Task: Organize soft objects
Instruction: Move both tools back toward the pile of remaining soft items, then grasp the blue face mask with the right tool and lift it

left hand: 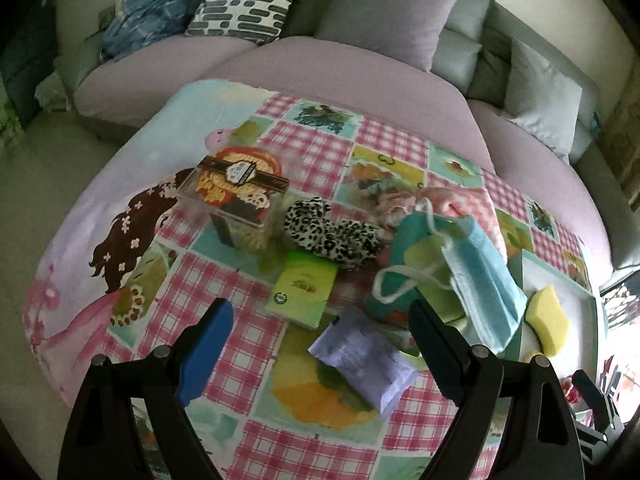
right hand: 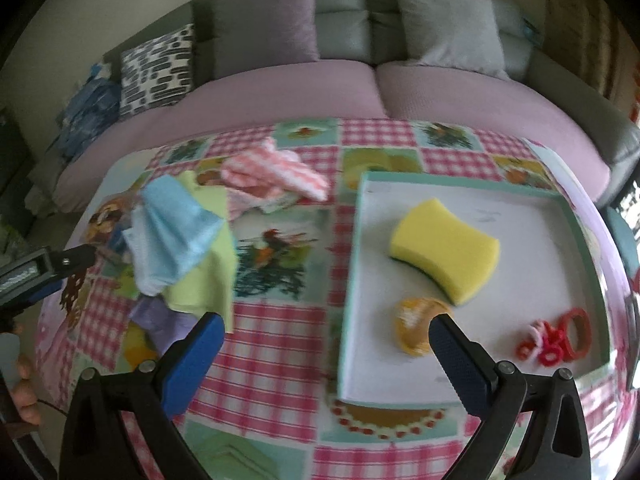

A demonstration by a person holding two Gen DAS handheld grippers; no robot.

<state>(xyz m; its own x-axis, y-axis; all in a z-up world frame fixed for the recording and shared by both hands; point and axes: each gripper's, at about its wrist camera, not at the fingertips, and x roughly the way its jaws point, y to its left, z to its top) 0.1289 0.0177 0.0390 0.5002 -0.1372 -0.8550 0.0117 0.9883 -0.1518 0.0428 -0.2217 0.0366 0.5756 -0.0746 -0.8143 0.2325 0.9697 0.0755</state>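
Table under a patchwork cloth, sofa behind; contents listed left to right. Left wrist view: left gripper at the bottom of the frame, jaws spread wide, nothing between them. Clear plastic box left of centre, upright. Leopard-print soft item at centre, just beside the box. Green card packet below it, lying flat. Lilac tissue pack lower centre, between the jaws' line of sight — likely the nearest candidate for collection. Pink striped cloth upper right of centre, crumpled. Blue face mask right of centre, draped over a teal-and-green cloth heap, loops trailing. Right wrist view: right gripper at the bottom, likewise released and empty. Blue cloth and lime cloth heaped at left. White tray with teal rim filling the right half — evidently the sorting destination. In it: yellow sponge, centre; orange round item, touching the lower edge of view near the right pad; red rings, lower right corner. Most soft items are outside the tray, so sorting looks early.
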